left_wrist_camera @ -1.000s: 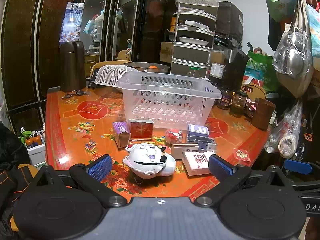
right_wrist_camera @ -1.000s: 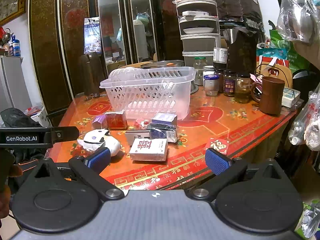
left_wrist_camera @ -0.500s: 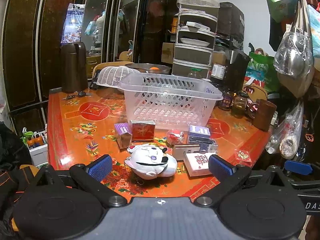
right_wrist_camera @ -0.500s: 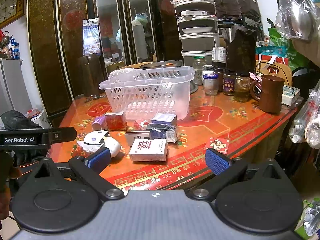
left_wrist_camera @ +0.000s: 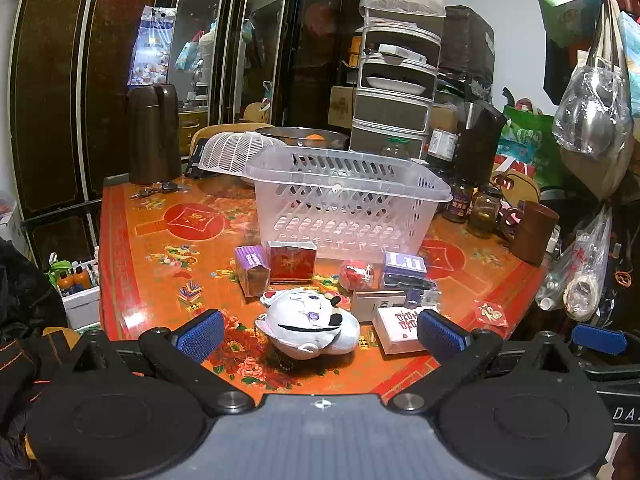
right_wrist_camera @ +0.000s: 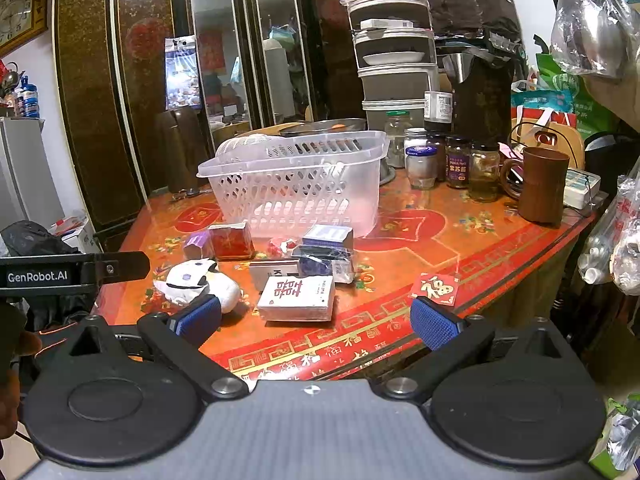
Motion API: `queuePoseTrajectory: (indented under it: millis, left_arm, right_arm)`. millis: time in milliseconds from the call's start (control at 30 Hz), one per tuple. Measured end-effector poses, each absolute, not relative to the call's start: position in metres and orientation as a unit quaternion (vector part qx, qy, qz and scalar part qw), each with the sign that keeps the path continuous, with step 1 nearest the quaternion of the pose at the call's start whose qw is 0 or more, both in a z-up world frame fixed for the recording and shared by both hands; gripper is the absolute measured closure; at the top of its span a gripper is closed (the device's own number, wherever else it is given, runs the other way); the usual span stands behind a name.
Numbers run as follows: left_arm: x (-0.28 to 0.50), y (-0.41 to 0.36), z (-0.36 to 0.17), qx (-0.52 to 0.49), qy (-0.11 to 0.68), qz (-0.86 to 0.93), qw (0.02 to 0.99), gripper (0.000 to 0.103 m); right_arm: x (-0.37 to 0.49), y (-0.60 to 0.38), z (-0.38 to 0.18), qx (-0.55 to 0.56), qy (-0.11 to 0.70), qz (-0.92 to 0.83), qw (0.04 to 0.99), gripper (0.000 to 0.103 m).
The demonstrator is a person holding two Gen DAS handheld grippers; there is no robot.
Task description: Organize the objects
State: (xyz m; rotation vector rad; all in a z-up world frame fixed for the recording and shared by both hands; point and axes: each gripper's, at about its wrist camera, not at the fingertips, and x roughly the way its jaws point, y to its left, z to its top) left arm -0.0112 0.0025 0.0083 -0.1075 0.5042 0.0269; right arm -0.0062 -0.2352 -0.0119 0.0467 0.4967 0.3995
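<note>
A clear plastic basket stands mid-table with nothing visible inside. In front of it lie a white plush toy, a purple box, a red box, a small red packet, a blue "Lu" box and a white box with red characters. My left gripper is open, hovering at the near table edge with the plush between its blue pads. My right gripper is open too, just short of the white box.
Jars and a brown mug stand at the table's right; a red envelope lies near the front edge. A dark thermos, white colander and tiered food cover crowd the back. Bags hang at right.
Both grippers have drifted slightly; the view shifts a little, with the table objects sitting marginally farther off. Nothing on the table has moved, and both grippers stay open.
</note>
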Motion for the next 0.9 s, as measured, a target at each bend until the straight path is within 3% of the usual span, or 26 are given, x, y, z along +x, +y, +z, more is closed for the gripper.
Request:
queuePoseTrajectory:
  millis: [900]
  left_arm:
    - [-0.0113, 0.0033, 0.0085, -0.052, 0.248, 0.015, 0.967, 0.0]
  right_arm:
    - [-0.0043, -0.2359, -0.013, 0.028, 0.25, 0.201, 0.947, 0.0]
